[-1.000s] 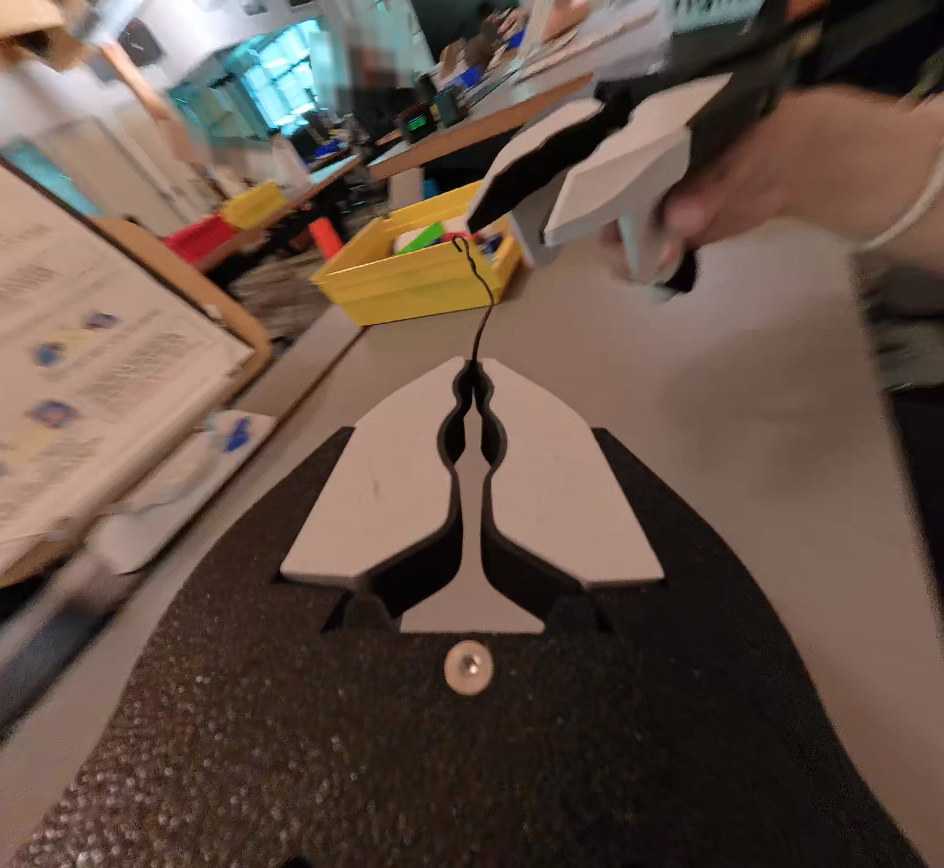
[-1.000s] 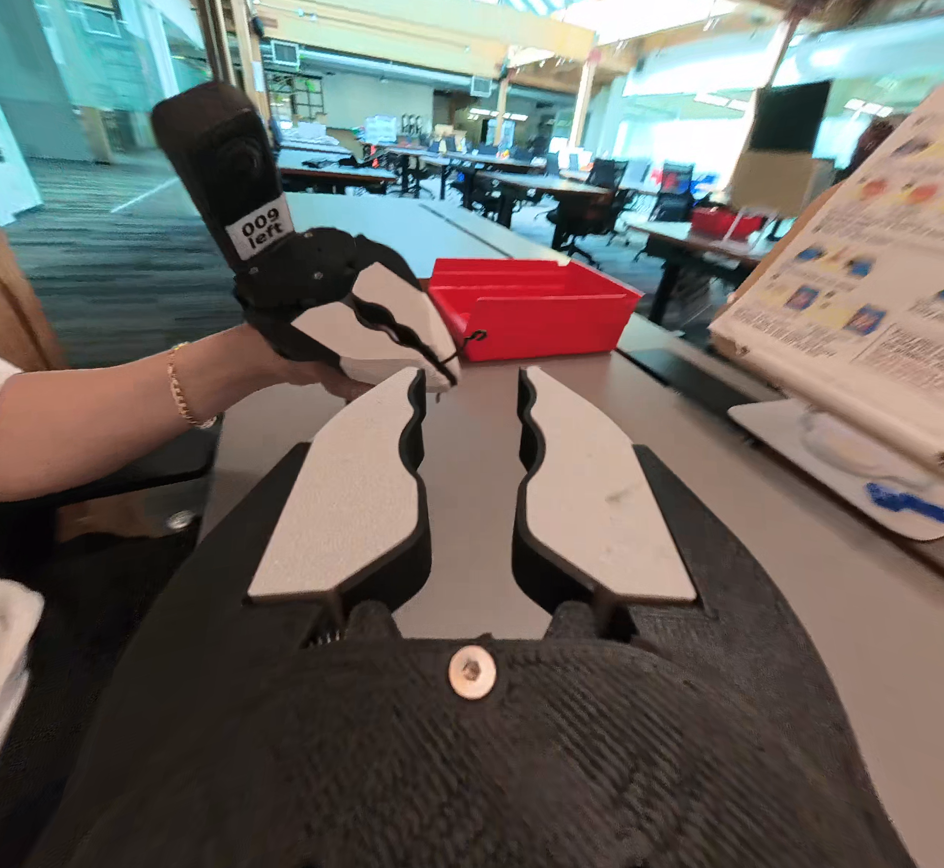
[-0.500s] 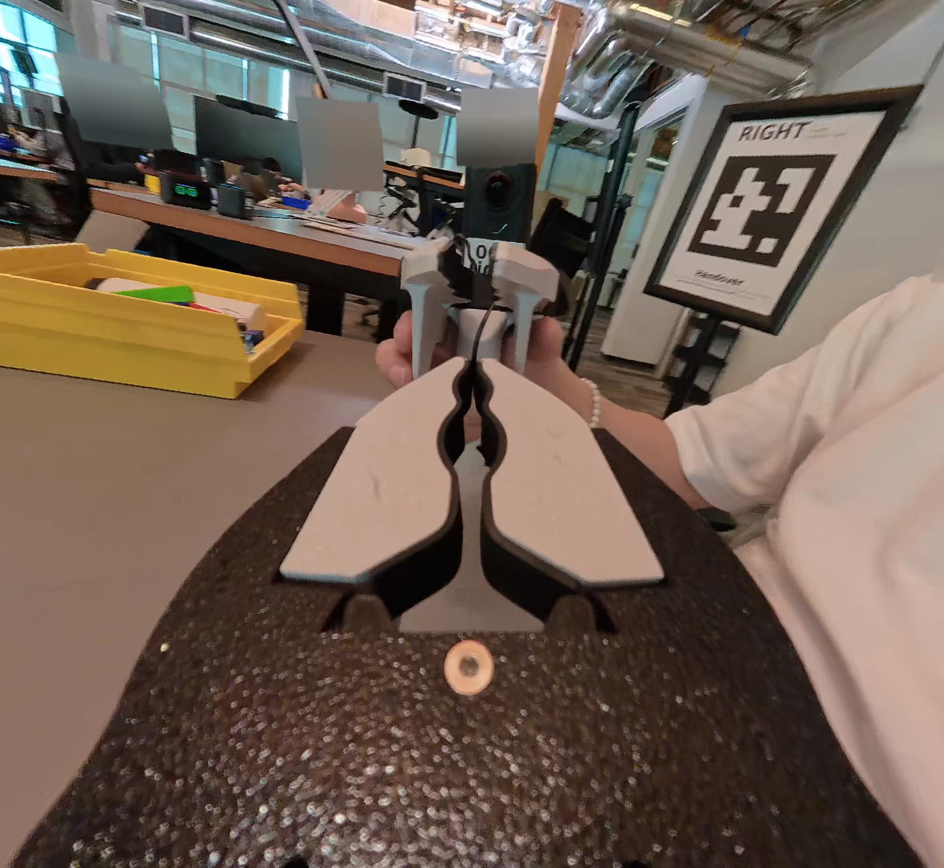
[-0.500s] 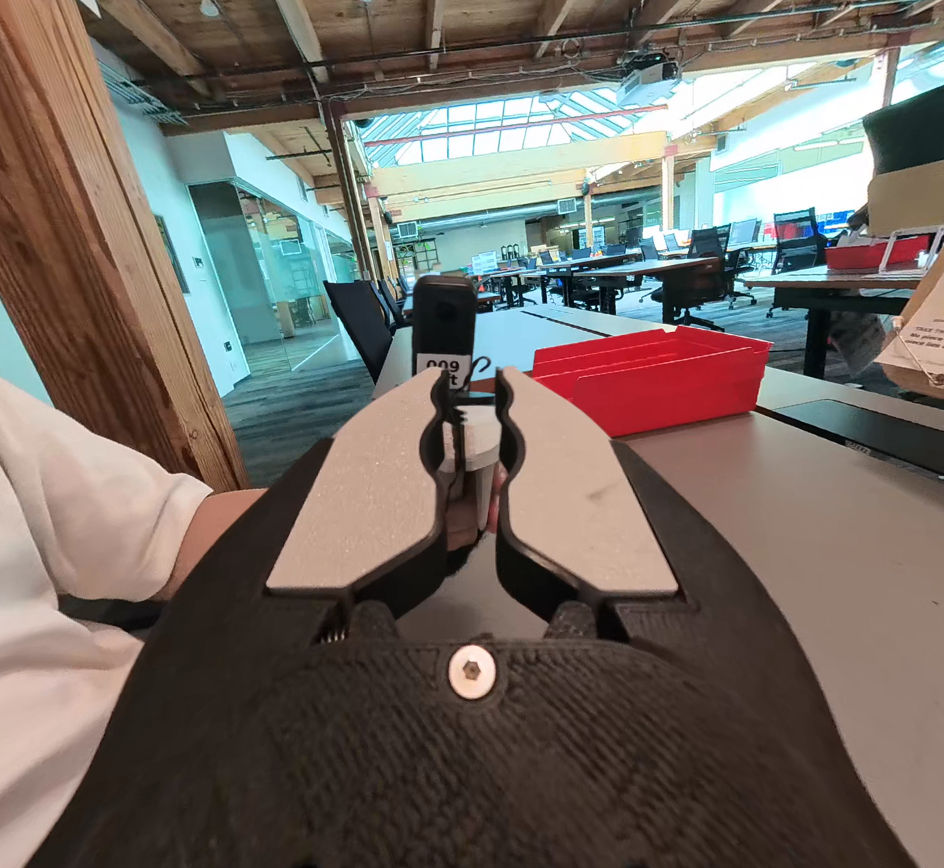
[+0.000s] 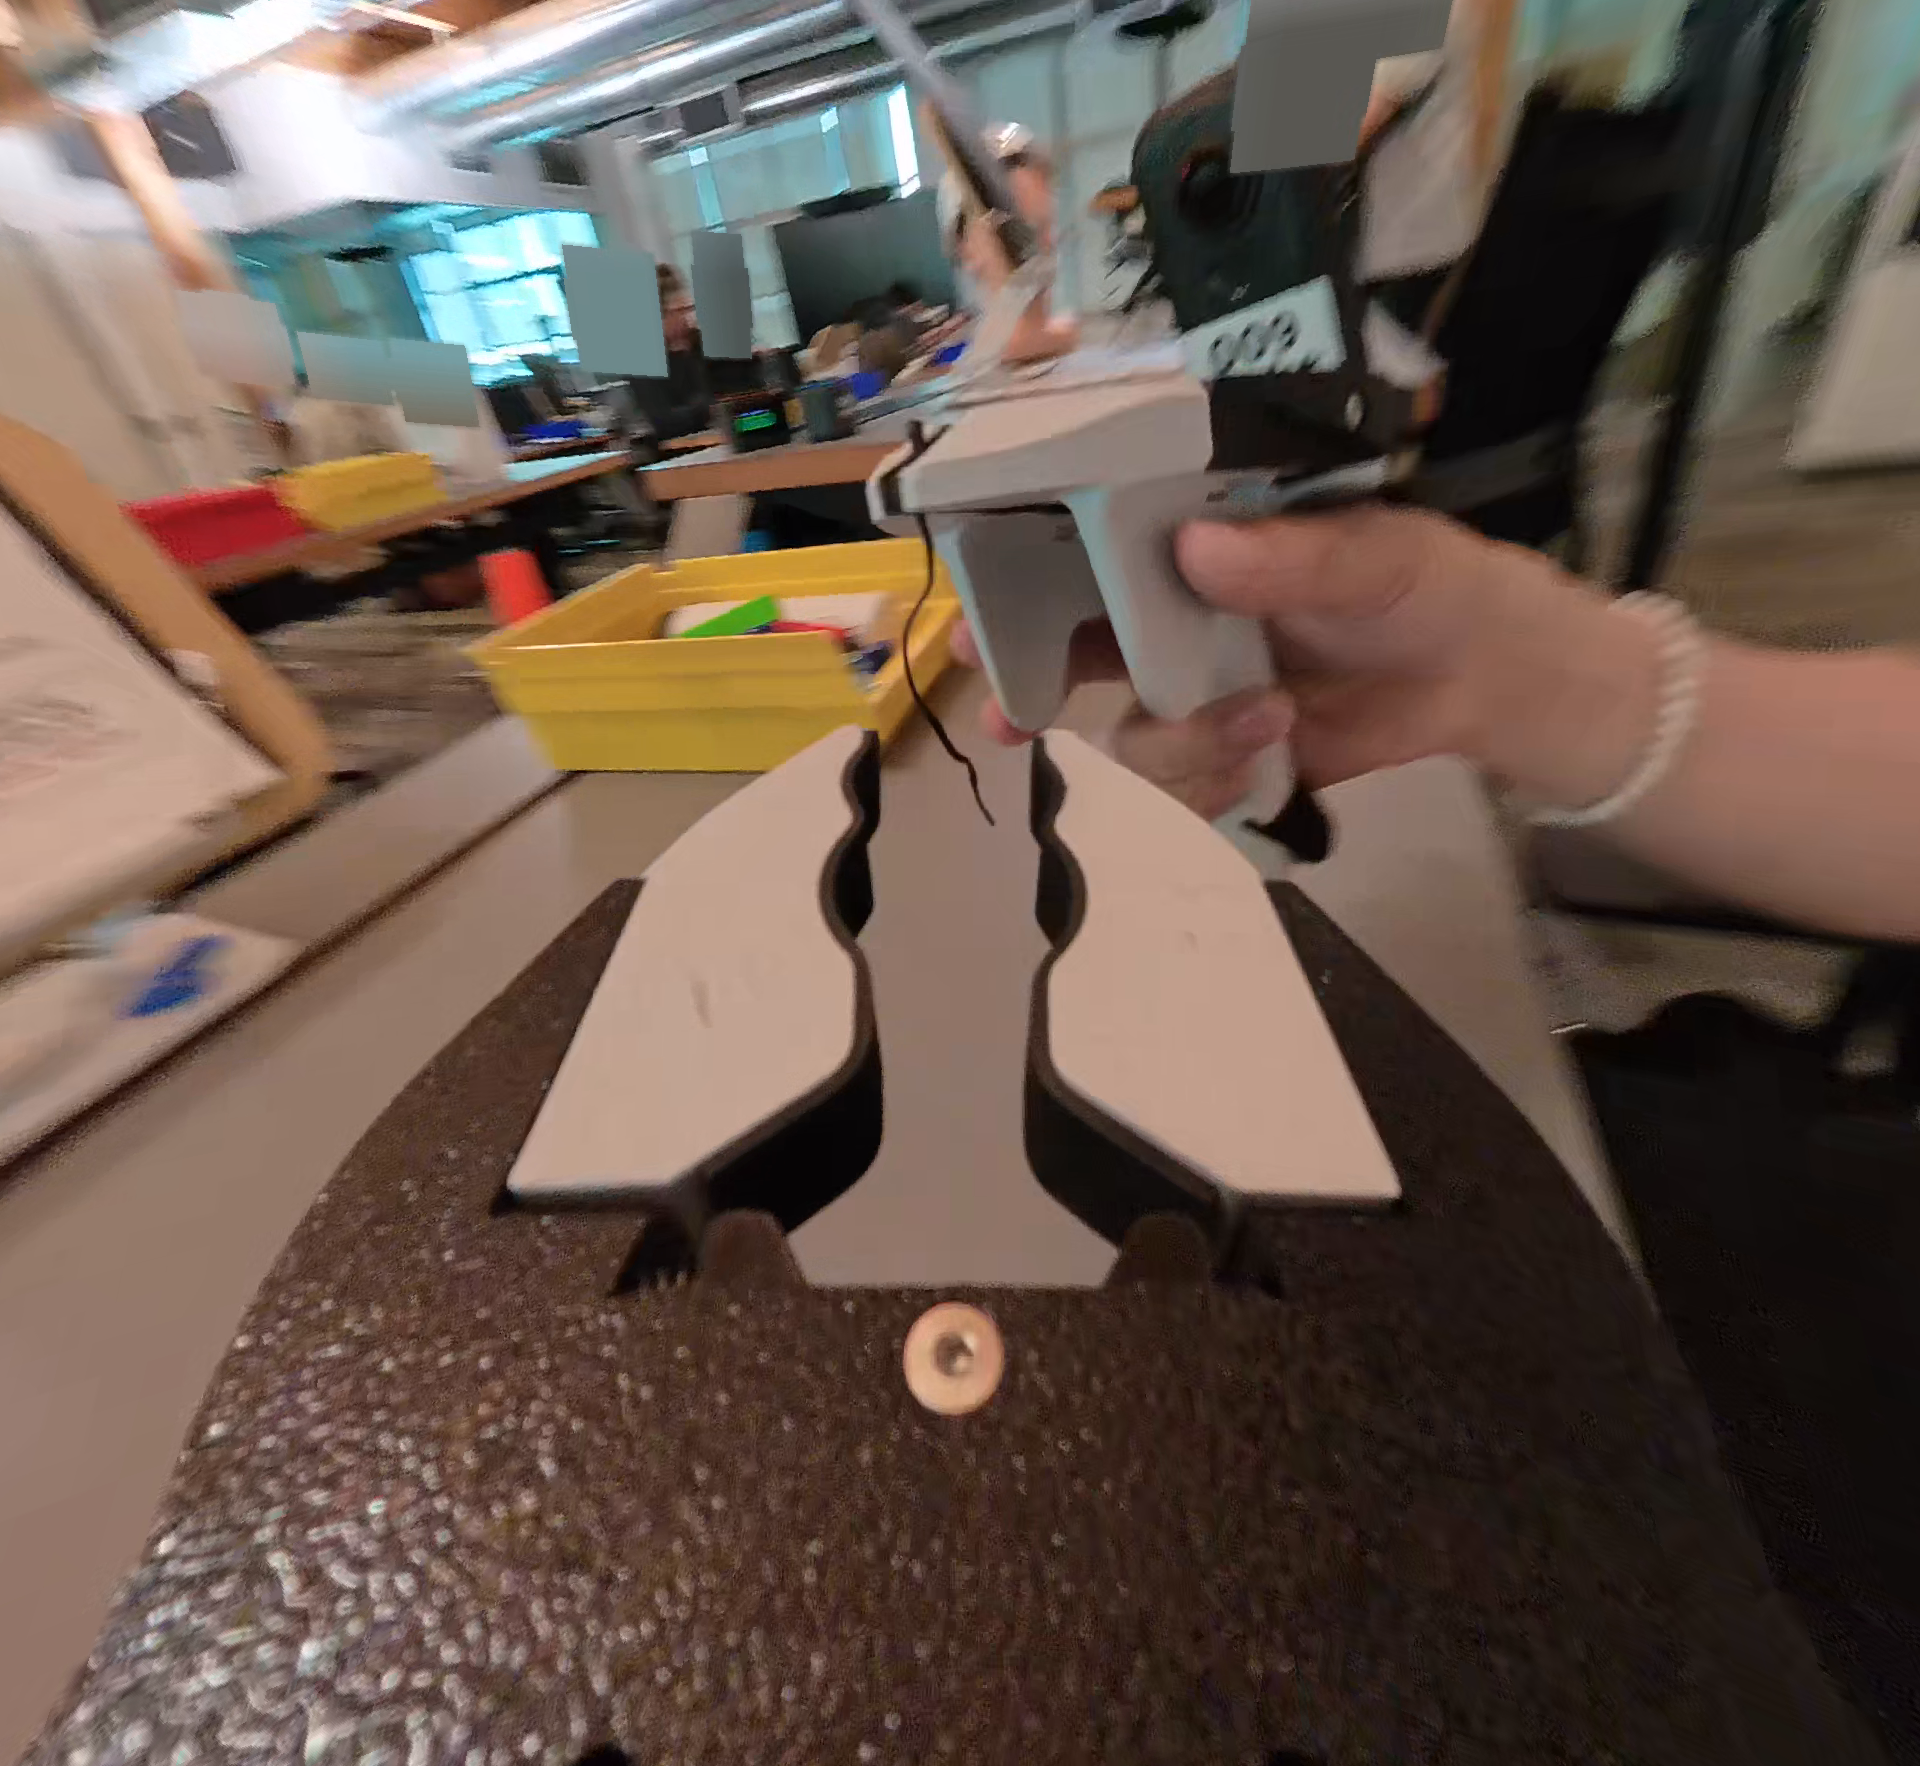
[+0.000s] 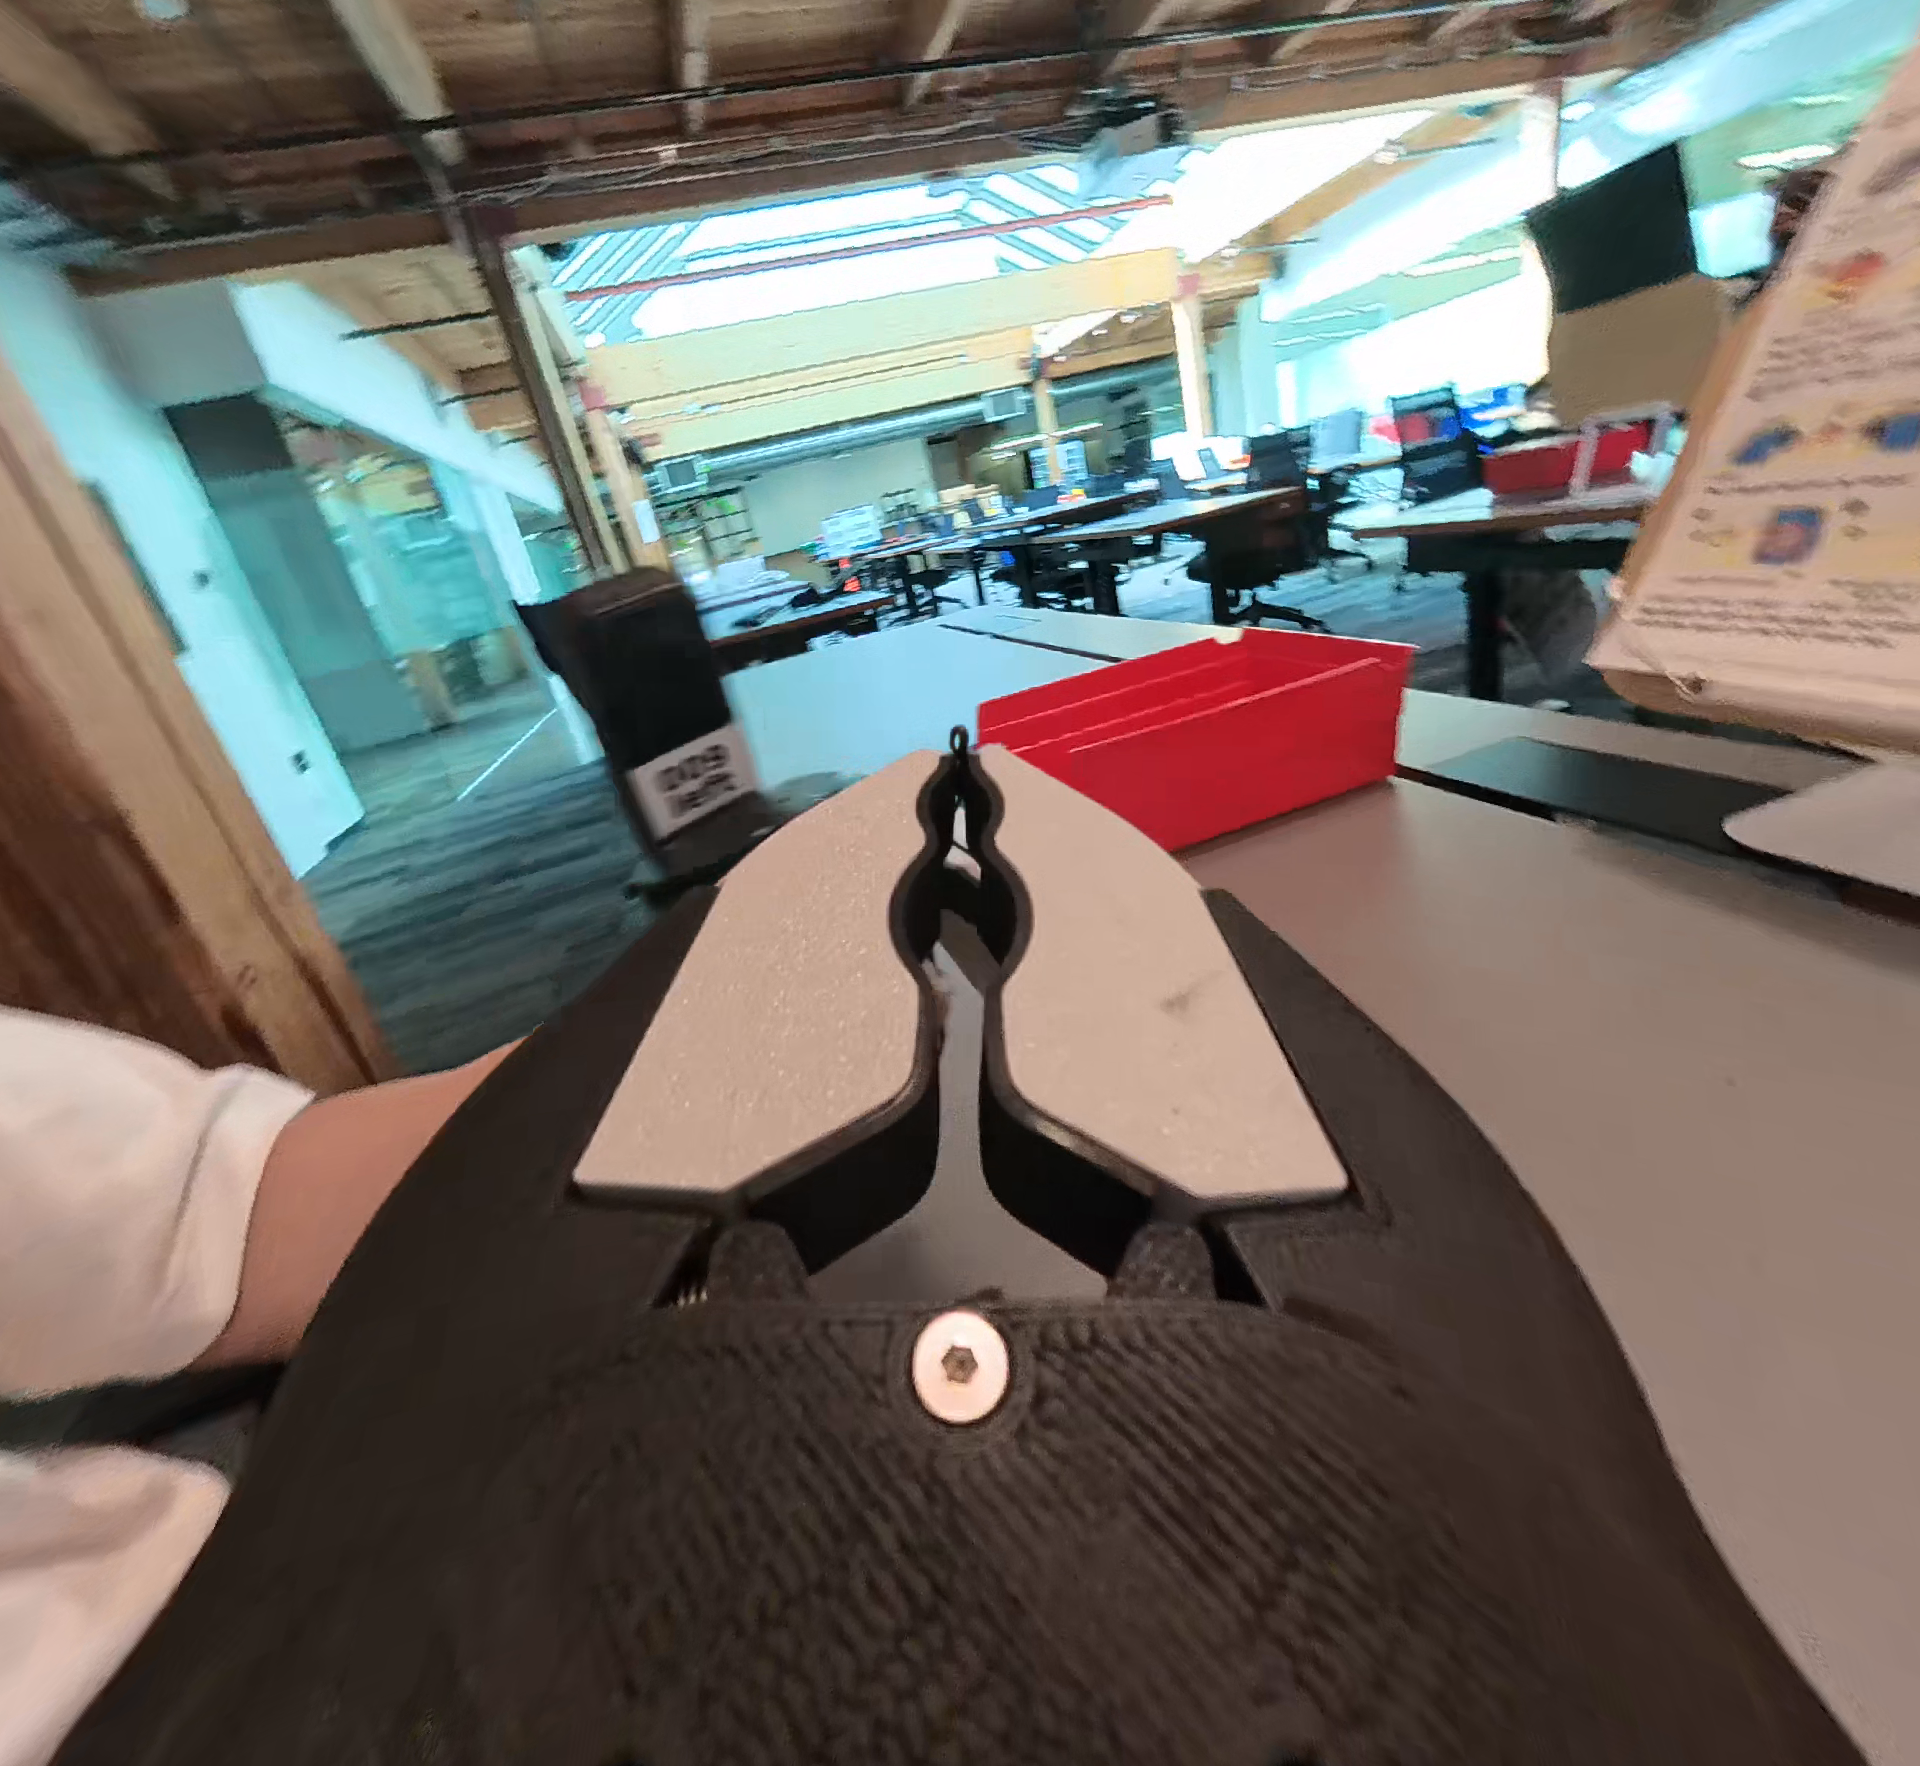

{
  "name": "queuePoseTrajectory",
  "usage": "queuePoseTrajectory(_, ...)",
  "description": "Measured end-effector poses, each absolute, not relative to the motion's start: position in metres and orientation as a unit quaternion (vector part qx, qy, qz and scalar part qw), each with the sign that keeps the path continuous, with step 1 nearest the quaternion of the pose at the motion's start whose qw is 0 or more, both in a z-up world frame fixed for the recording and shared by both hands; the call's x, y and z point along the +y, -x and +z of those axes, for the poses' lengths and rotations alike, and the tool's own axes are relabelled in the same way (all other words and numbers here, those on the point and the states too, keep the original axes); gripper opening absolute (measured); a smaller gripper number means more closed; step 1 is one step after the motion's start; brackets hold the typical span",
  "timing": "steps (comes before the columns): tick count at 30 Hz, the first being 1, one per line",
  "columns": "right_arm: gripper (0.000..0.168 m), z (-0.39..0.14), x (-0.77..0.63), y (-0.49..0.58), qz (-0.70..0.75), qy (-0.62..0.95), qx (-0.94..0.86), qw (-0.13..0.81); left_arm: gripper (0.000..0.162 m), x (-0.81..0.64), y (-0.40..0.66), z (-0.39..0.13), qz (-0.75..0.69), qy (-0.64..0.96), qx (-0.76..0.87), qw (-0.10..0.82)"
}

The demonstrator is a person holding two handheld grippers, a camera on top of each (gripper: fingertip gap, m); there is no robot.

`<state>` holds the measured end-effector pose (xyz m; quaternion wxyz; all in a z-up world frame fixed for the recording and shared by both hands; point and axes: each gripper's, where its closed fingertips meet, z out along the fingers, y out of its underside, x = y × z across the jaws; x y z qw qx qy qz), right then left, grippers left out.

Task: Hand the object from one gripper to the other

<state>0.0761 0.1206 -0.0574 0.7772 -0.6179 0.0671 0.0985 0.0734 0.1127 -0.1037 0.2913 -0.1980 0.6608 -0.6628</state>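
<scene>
1. The setting was a large open workshop with timber ceiling beams and rows of desks; the grey table [image 5: 312, 1041] carried a yellow bin [image 5: 717, 677] in the left wrist view and a red bin [image 6: 1195, 740] in the right wrist view, with a printed board [image 6: 1787, 490] propped at the edge.

2. The main change from half a second before: the left gripper [image 5: 951, 771], which had been clenched on the thin black wire [image 5: 920, 636], now stood with its jaws parted and empty; the right gripper [image 6: 961, 766] had gone from parted to clamped on the wire; so the handover itself looked done.

3. The wire hung from the right gripper's tips, its lower end dangling free just above the left gripper's gap, seemingly touching neither finger.

4. The hand [image 5: 1351, 656] held the right gripper side-on and above the left gripper; both views were blurred, suggesting the two were drawing apart.
</scene>
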Motion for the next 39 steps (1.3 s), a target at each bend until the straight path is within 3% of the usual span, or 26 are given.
queuePoseTrajectory(3, 0.001, -0.058, 0.117, -0.092, 0.084, 0.603, 0.119, 0.784, 0.033, 0.116, -0.080, -0.104, -0.570, 0.173, 0.685, 0.420)
queuePoseTrajectory(6, 0.001, -0.060, 0.113, -0.103, 0.069, 0.597, 0.149, 0.786, 0.027, 0.118, -0.087, -0.101, -0.504, 0.174, 0.680, 0.503)
queuePoseTrajectory(13, 0.001, -0.063, 0.118, -0.098, 0.066, 0.602, 0.146, 0.783, 0.020, 0.122, -0.091, -0.085, -0.501, 0.241, 0.628, 0.544)
queuePoseTrajectory(19, 0.000, -0.065, 0.124, -0.089, 0.086, 0.609, 0.133, 0.777, 0.014, 0.120, -0.090, -0.087, -0.519, 0.240, 0.629, 0.526)
queuePoseTrajectory(22, 0.000, -0.067, 0.126, -0.087, 0.079, 0.616, 0.126, 0.774, 0.001, 0.119, -0.089, -0.087, -0.528, 0.231, 0.628, 0.522)
queuePoseTrajectory(28, 0.001, -0.069, 0.126, -0.087, 0.067, 0.625, 0.117, 0.769, 0.000, 0.120, -0.089, -0.088, -0.560, 0.246, 0.630, 0.479)
queuePoseTrajectory(33, 0.035, -0.078, 0.127, -0.085, 0.013, 0.669, 0.067, 0.740, 0.000, 0.141, -0.090, -0.075, -0.640, 0.312, 0.562, 0.422)
queuePoseTrajectory(39, 0.024, -0.087, 0.136, -0.082, -0.087, 0.694, 0.028, 0.714, 0.000, 0.164, -0.089, -0.066, -0.706, 0.345, 0.485, 0.384)
